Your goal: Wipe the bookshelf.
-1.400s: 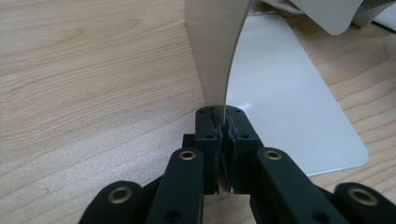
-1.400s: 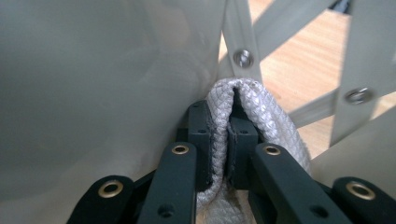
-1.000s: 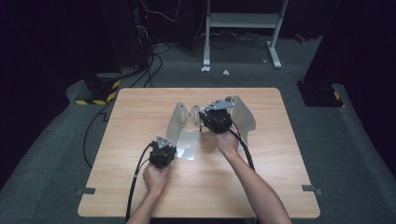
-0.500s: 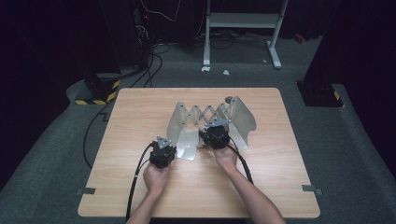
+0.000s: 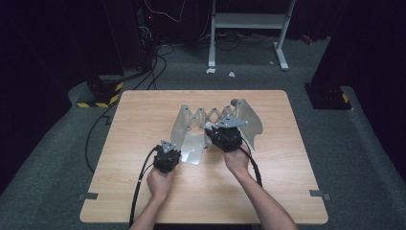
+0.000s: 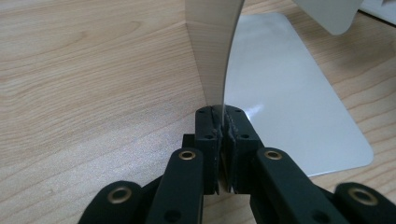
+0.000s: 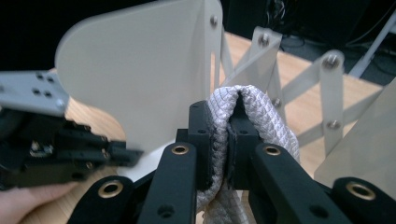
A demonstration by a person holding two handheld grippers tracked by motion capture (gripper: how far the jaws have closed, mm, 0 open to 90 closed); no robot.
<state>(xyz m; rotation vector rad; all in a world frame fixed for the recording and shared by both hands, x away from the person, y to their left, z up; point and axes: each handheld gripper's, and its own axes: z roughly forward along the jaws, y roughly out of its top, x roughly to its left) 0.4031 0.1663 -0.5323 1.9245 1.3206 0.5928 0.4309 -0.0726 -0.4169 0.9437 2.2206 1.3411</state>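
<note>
A light wooden table (image 5: 143, 120) carries an expanding metal rack (image 5: 191, 143).

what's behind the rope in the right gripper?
Behind the rope in the right gripper: the bookend rack's scissor lattice and its end plate. The rope's lower run is covered by the jaws.

Overhead light falls on the table (image 5: 143, 191); beyond its edges the room goes near black. High view soft, slightly grainy. Glare sheen on the metal base plate (image 6: 289, 107). The other gripper (image 7: 56, 144) at far left is blurred; shadows weak.
</note>
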